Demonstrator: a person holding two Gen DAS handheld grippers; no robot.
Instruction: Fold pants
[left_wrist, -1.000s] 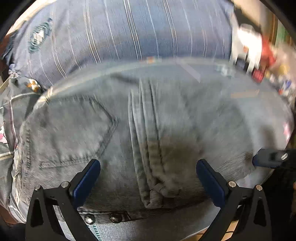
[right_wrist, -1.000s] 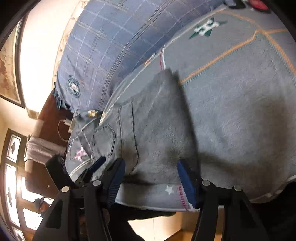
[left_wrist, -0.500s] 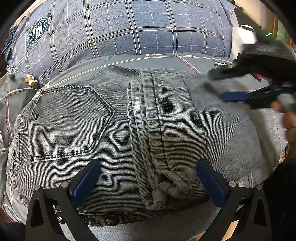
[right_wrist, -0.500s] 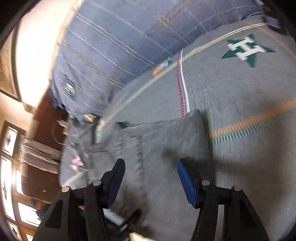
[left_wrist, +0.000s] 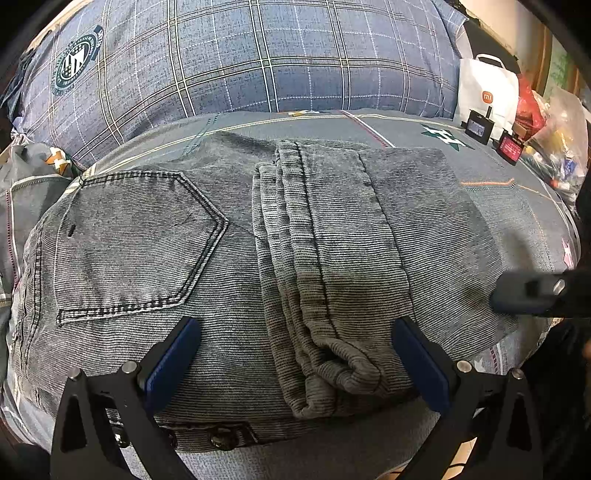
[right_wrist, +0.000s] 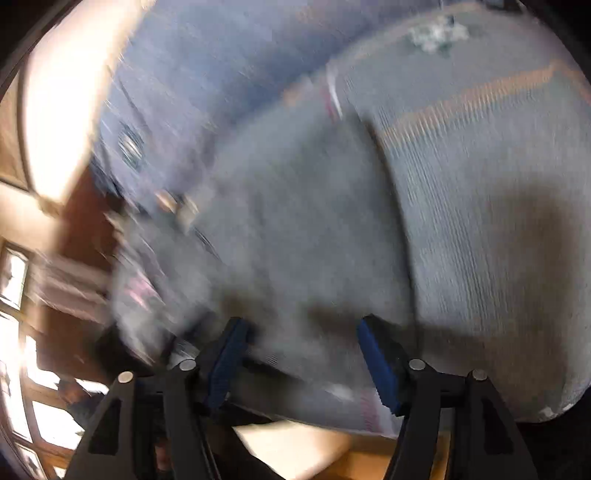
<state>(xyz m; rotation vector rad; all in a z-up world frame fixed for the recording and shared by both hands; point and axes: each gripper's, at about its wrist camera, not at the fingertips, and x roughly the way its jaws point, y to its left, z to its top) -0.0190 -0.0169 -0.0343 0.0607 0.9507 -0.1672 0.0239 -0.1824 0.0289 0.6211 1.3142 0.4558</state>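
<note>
Grey pants (left_wrist: 229, 258) lie folded; left tongs (left_wrist: 295, 362) gape empty, right tongs (right_wrist: 301, 365) opening, seemingly empty.

- My left claw (left_wrist: 295, 362) points steeply downward, its blue pads spread wide, nothing pinched between them.
- My right claw (right_wrist: 301, 360) also tilts downward; its jaws are opening, pads apart and gripping nothing.
- In the left wrist view, one right-claw finger shows, blurred.

Bare bedspread (left_wrist: 517, 206) right of the pants (left_wrist: 258, 240); plaid pillow (left_wrist: 258, 55) blocks behind, clutter (left_wrist: 546, 110) far right.
</note>
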